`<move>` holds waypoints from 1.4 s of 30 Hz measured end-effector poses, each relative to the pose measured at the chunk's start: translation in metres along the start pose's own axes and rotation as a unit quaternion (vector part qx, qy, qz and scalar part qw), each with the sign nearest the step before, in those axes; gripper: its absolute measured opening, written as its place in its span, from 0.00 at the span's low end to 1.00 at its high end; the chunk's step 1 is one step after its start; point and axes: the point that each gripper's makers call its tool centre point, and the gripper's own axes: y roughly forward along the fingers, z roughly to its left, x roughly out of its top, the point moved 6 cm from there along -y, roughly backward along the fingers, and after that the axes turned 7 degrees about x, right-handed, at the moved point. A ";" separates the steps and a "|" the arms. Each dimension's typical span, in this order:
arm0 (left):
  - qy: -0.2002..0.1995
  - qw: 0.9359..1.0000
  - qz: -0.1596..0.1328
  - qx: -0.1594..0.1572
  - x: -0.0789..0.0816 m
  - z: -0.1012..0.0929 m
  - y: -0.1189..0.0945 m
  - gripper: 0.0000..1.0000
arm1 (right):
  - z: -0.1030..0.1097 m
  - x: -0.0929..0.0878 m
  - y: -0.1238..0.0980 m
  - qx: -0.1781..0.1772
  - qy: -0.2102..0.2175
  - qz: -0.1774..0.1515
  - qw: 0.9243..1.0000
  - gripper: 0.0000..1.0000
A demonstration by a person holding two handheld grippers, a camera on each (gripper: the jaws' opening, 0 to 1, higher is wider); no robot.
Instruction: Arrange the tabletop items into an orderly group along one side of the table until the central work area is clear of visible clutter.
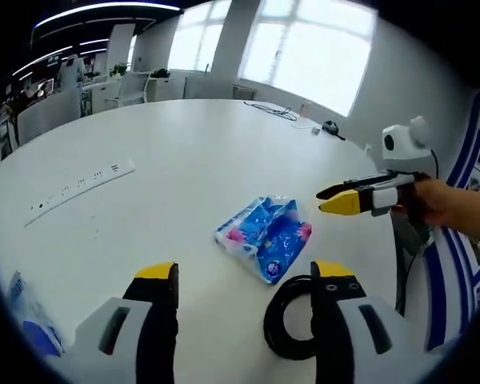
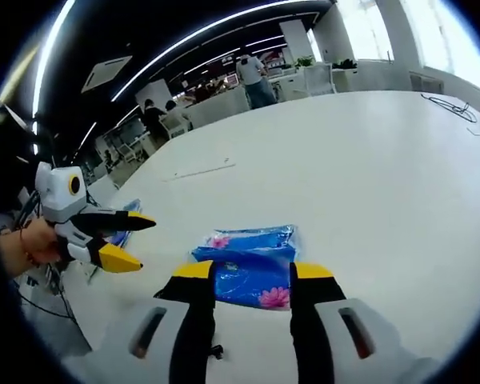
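A blue floral tissue pack [image 1: 266, 237] lies flat on the big white round table [image 1: 184, 168], toward my near edge. In the right gripper view the same pack [image 2: 248, 264] sits just beyond my right gripper [image 2: 248, 272], whose yellow-tipped jaws stand apart on either side of its near end, gripping nothing; whether they touch it I cannot tell. In the left gripper view my left gripper [image 1: 244, 272] also hangs with jaws spread wide and empty, the pack a little way ahead and slightly right. A coiled black cable [image 1: 286, 320] lies just beside that gripper's right jaw, near the table's rim. A second blue packet [image 1: 28, 316] rests at the near left edge. A white power strip [image 1: 82, 188] runs along the table farther left, and more cables [image 1: 274, 110] lie at the far side below bright windows. People [image 2: 252, 76] stand among desks beyond the table.
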 end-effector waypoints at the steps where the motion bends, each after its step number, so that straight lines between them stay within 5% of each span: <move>1: 0.000 1.000 0.000 0.000 0.000 0.000 -0.003 0.69 | 0.002 0.000 0.000 0.001 0.000 0.000 1.000 0.36; 21: -0.002 1.000 -0.015 0.016 -0.003 0.024 -0.070 0.74 | 0.059 0.003 0.000 0.023 -0.005 -0.008 1.000 0.45; 42: -0.005 0.998 -0.032 0.056 -0.018 0.074 -0.162 0.73 | 0.150 -0.001 0.021 0.071 -0.008 -0.011 0.997 0.47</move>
